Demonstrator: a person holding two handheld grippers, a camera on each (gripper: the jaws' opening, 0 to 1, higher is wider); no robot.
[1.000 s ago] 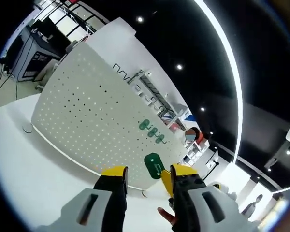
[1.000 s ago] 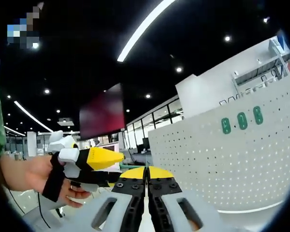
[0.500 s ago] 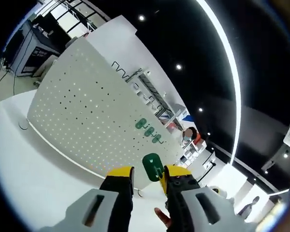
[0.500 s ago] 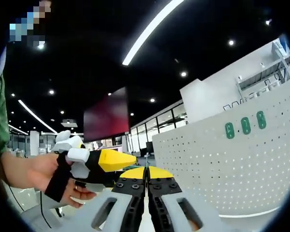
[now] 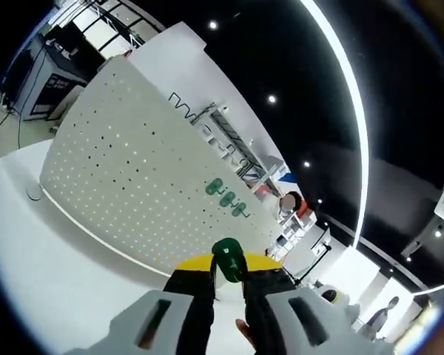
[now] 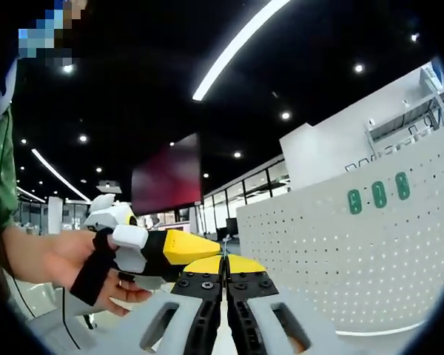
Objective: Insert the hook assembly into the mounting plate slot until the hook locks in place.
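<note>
The left gripper pinches a green hook for the far pegboard; the right gripper is closed, empty.

Pegboard stands on table, w/ three plates in a row on it; hook between left gripper jaws, in front of board.

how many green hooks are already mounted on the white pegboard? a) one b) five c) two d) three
d) The pegboard carries a row of three green hooks, seen in both views, while the left tool is shut on a fourth green hook not yet on the board.
</note>
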